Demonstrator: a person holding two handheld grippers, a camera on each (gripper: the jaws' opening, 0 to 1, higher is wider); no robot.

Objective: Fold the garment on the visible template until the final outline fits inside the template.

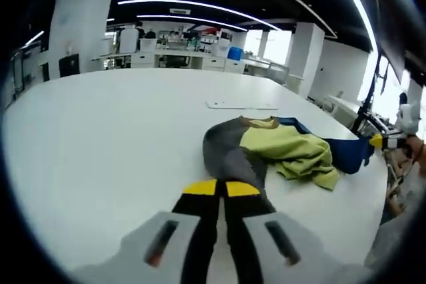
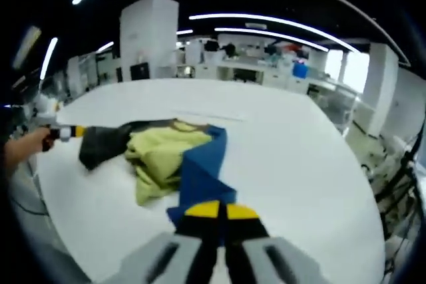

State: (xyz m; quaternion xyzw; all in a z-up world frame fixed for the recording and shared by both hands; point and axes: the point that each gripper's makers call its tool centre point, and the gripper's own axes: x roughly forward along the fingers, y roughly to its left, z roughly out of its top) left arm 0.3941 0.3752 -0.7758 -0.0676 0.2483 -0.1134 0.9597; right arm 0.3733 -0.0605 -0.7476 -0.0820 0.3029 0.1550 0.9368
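Note:
A crumpled garment lies on the white table (image 1: 100,131), with a grey part (image 1: 229,154), a yellow-green part (image 1: 293,151) and a blue part (image 1: 346,151). My left gripper (image 1: 221,187) is shut on the grey end. The right gripper (image 1: 383,141) comes in from the right, holding the blue end. In the right gripper view, my right gripper (image 2: 221,211) is shut on the blue cloth (image 2: 200,171). There the left gripper (image 2: 66,131) grips the dark grey end (image 2: 103,141), with a hand (image 2: 20,147) behind it. A flat pale template (image 1: 239,105) lies on the table beyond the garment.
The table's edge (image 2: 373,231) curves close on the right. Desks, shelves and a blue container (image 1: 234,52) stand at the back of the room. White pillars (image 2: 148,34) rise behind the table. A dark stand (image 1: 365,108) is off the table's right side.

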